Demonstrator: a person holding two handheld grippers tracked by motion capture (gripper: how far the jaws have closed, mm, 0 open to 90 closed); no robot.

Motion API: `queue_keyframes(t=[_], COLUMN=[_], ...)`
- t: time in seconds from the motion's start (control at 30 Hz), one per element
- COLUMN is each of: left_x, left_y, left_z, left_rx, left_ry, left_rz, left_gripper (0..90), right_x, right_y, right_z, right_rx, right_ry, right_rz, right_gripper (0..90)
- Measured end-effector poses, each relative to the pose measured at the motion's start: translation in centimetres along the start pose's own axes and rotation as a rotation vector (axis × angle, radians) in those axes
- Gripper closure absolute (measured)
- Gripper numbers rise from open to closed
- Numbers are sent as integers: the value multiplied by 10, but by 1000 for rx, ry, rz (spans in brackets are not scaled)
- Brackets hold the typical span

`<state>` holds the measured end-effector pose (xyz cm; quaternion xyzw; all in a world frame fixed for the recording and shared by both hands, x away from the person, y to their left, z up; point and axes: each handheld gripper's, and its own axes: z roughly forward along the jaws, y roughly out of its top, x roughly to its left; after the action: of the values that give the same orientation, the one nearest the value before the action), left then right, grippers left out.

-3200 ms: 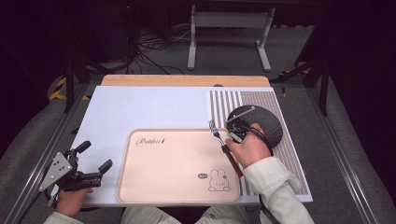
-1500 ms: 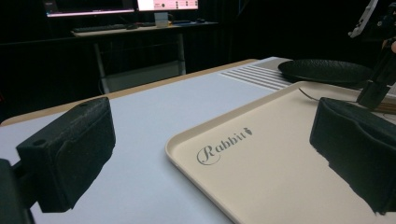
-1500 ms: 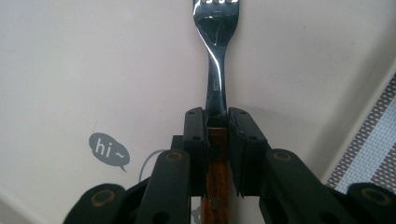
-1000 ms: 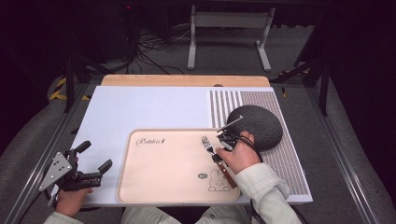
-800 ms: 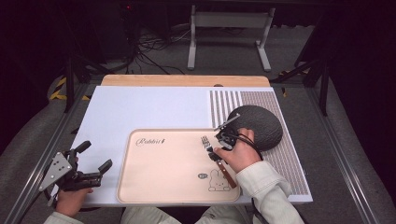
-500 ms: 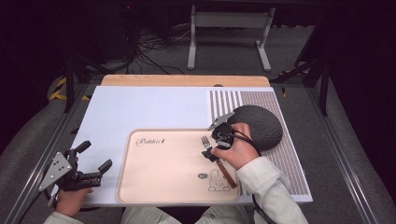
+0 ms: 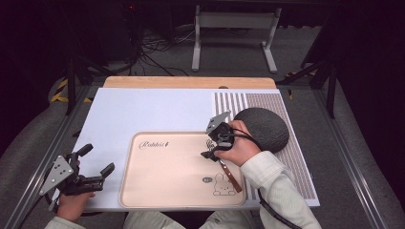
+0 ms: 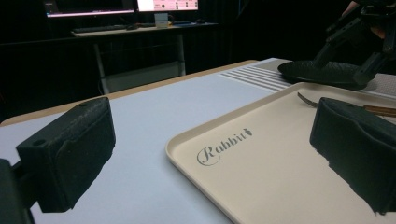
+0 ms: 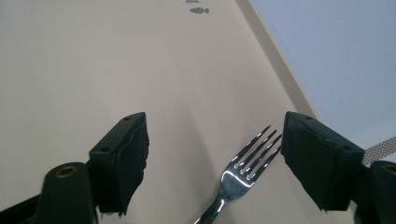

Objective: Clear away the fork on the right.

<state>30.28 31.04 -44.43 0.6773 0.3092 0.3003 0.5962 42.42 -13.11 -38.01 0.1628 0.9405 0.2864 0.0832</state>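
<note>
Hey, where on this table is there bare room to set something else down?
The widest free patch is the pale blue mat beyond the beige tray. The tray's left and middle are bare too. It is crowded at the tray's right edge, with the fork, the right gripper and the dark round plate.

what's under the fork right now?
The fork lies on the beige tray, tines between the open jaws of the right gripper, pads clear of it. The tray sits on the white mat. The right hand covers part of the handle.

table — white mat, beige tray, dark plate
</note>
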Motion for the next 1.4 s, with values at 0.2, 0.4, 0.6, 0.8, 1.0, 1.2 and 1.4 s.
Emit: queue_keyframes(t=[0.2, 0.4, 0.6, 0.8, 1.0, 1.2, 1.4], left_x=[0, 0, 0, 0, 0, 0, 0], left_y=[0, 0, 0, 0, 0, 0, 0], left_z=[0, 0, 0, 0, 0, 0, 0], left_rx=[1, 1, 1, 4, 1, 1, 2], left_ry=[0, 1, 1, -1, 0, 0, -1], left_rz=[1, 1, 1, 2, 1, 1, 2], left_gripper=[7, 7, 7, 7, 7, 7, 7], right_x=[-3, -6, -9, -13, -14, -14, -15], right_y=[1, -1, -6, -11, -13, -15, -15], right_z=[7, 14, 24, 34, 41, 45, 45], right_rx=[49, 76, 115, 144, 163, 173, 179], right_ry=[34, 43, 50, 59, 57, 57, 49], right_rz=[-43, -79, -80, -64, -54, -53, -44], right_gripper=[568, 900, 900, 900, 900, 900, 900])
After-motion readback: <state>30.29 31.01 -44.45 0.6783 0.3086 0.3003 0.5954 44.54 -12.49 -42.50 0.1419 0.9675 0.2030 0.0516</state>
